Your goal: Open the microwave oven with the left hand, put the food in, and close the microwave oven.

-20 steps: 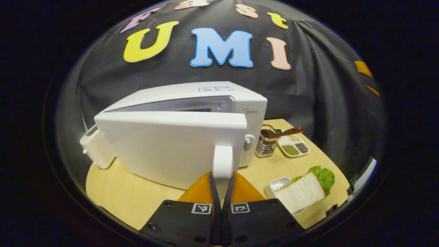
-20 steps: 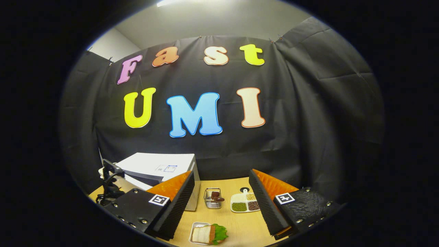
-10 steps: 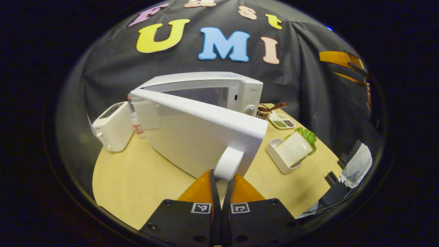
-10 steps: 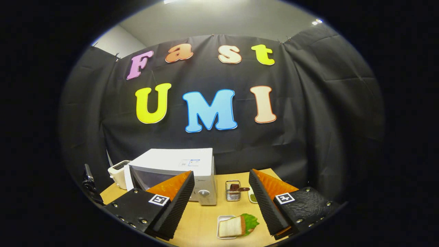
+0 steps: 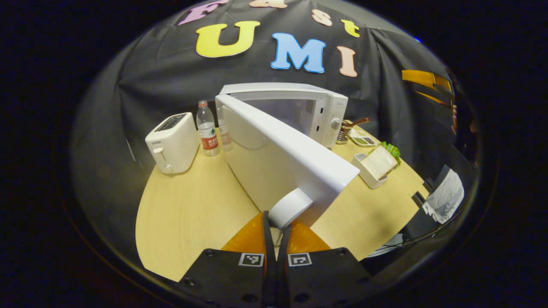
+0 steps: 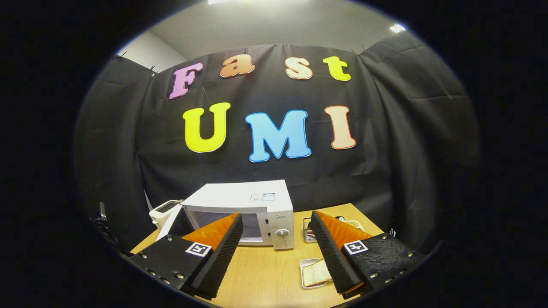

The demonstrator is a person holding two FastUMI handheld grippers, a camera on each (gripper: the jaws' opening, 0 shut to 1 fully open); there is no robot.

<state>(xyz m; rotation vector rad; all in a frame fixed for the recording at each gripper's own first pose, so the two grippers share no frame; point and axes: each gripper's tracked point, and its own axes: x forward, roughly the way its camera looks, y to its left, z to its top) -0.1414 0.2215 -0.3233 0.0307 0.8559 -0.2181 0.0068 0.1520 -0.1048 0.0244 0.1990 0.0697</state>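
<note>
I am swinging the microwave (image 5: pixel 299 107) door (image 5: pixel 282 162) wider than a moment ago, my left gripper (image 5: pixel 276 233) pinching its handle (image 5: pixel 290 207). My right gripper (image 6: pixel 276 252) is hanging wide, holding nothing. The sandwich (image 5: pixel 379 160) is sitting right of the microwave, its tray (image 6: pixel 306 276) half hidden behind a finger (image 6: pixel 332 252).

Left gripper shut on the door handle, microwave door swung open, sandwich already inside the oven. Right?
Not quite. The sandwich sits in its white dish on the table, outside the microwave, as the left gripper view shows. The rest holds: left gripper shut on the door handle, door swung open.
</note>
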